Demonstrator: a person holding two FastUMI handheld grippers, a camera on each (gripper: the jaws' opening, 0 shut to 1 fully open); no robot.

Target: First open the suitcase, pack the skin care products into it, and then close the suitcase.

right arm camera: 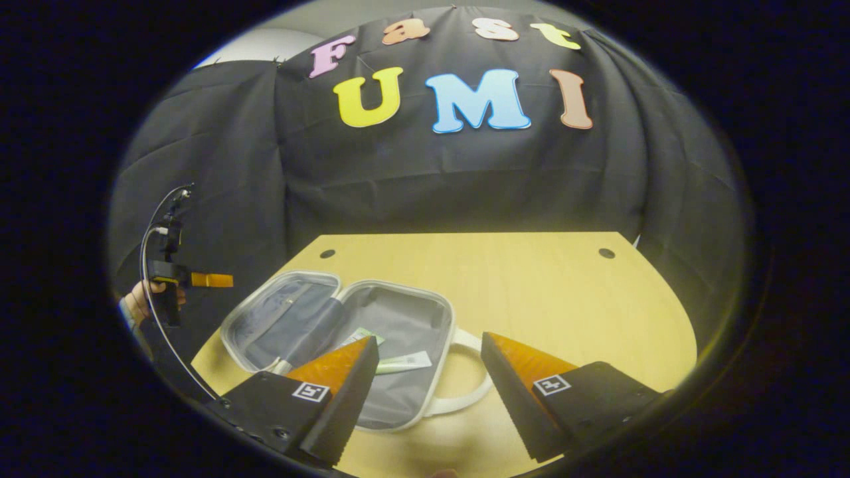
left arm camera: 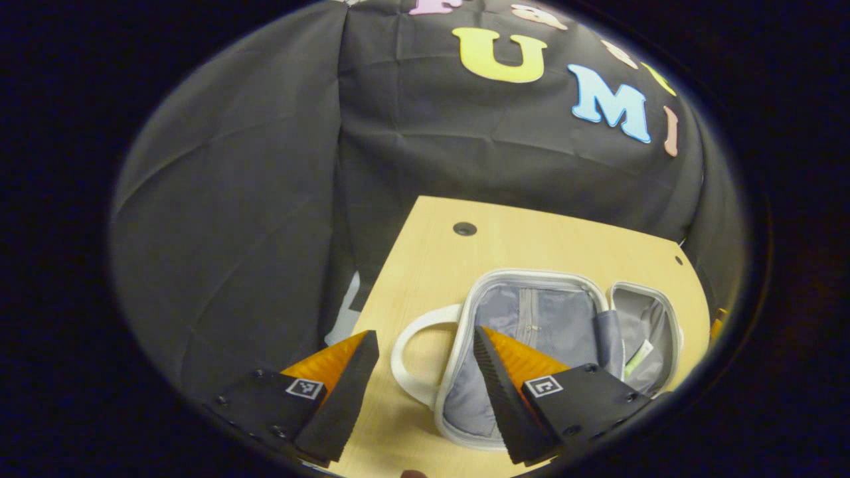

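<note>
Two halves of the small white-rimmed suitcase with a grey fabric lining [right arm camera: 372, 345] lie spread flat on the pale wooden tabletop [right arm camera: 564, 299], toward its left side in the right gripper view; the lid half lies nearer the left edge, the deeper half beside it, its looped white carry handle [right arm camera: 468, 382] pointing toward the near edge; inside the deeper half lie a pale green-and-white skin care tube [right arm camera: 405, 362] and a second pale tube [right arm camera: 358, 336], the latter partly hidden behind a finger; the right gripper [right arm camera: 430, 385] hangs over the near edge with its black, orange-backed fingers [right arm camera: 348, 398] spread wide apart and nothing between them, the handle showing in the gap; in the left gripper view the left gripper [left arm camera: 425, 382] is likewise spread wide and empty above the suitcase [left arm camera: 531, 318], the handle [left arm camera: 415, 358] lying between its fingers without touching them, and a green-tipped tube [left arm camera: 639, 357] rests in the far half; in the right gripper view that left gripper [right arm camera: 199, 279] appears off the table's left edge, held by a hand [right arm camera: 149, 299] with a cable looping from it.
</note>
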